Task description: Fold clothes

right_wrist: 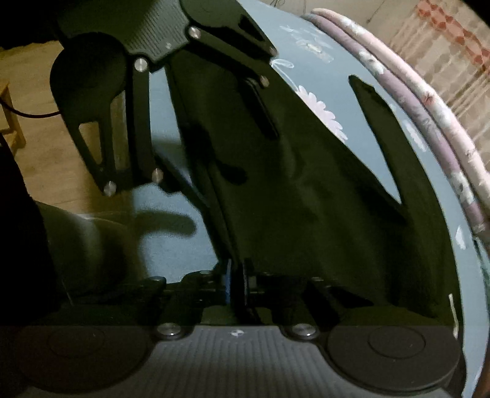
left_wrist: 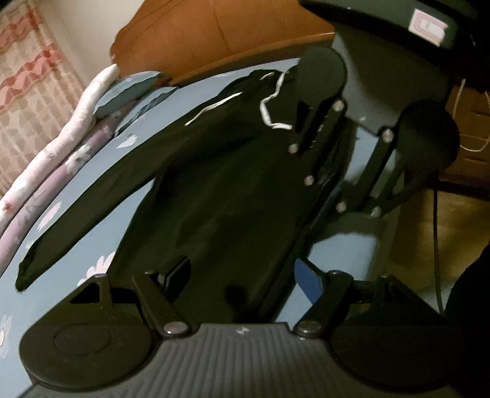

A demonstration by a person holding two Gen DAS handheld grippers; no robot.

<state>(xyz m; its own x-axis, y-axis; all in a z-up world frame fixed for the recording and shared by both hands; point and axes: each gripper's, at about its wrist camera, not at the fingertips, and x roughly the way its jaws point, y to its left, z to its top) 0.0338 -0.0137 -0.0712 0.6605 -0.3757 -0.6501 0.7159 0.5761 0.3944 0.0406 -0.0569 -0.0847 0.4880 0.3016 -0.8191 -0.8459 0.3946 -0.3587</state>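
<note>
You have a black hooded garment (left_wrist: 220,196) spread flat on a blue bedsheet (left_wrist: 61,294) printed with pale daisies. Its hood end lies far from your left gripper, with a white drawcord (left_wrist: 269,104) snaking across the dark cloth, and one long sleeve (left_wrist: 92,208) stretches out toward the left of that view.

Your left gripper (left_wrist: 242,278) stands wide apart over the garment's near edge; the fabric lies between the fingers, but the pads do not press on it. One blue finger pad (left_wrist: 309,283) shows at the right.

Your right gripper (right_wrist: 234,283) has its fingers drawn together, and the garment's edge runs right into them. It appears pinched there, though the dark cloth against the dark fingers makes the contact hard to read.

No brand or readable writing shows. The only label is a pale pink sticker (left_wrist: 428,26) on the right gripper's body, seen from the left wrist, and its marking is too blurred to read.

Along the far side of the bed lies a rolled floral quilt (left_wrist: 49,153) in white and lilac. Behind it hangs a patterned curtain (left_wrist: 27,79) with red wavy bands. A wooden headboard (left_wrist: 214,30) rises beyond the hood, and a tan floor (right_wrist: 36,147) shows beside the bed.
</note>
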